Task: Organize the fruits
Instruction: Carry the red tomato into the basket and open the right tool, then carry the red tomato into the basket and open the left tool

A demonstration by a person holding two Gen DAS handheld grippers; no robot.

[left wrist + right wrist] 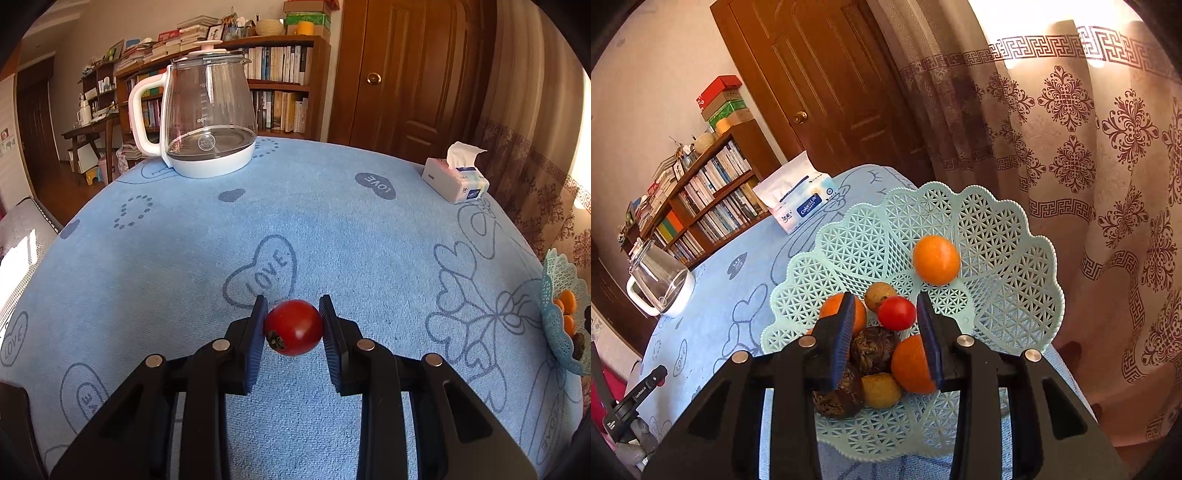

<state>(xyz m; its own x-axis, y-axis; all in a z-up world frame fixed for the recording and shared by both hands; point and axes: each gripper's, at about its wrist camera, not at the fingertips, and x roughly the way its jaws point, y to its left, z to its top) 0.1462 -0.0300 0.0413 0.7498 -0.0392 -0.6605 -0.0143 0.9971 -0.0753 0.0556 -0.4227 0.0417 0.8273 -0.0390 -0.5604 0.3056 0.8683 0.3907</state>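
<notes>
Two grippers: left gripper [293, 319] clamps a tomato [294, 327]; right gripper [886, 319], jaws parted, holds nothing above the basket [1015, 295], another tomato [897, 312] at 12 o'clock.

The blue-clothed table [332, 229] carries a kettle [207, 122], tissue pack [456, 181] and basket [997, 266].
</notes>
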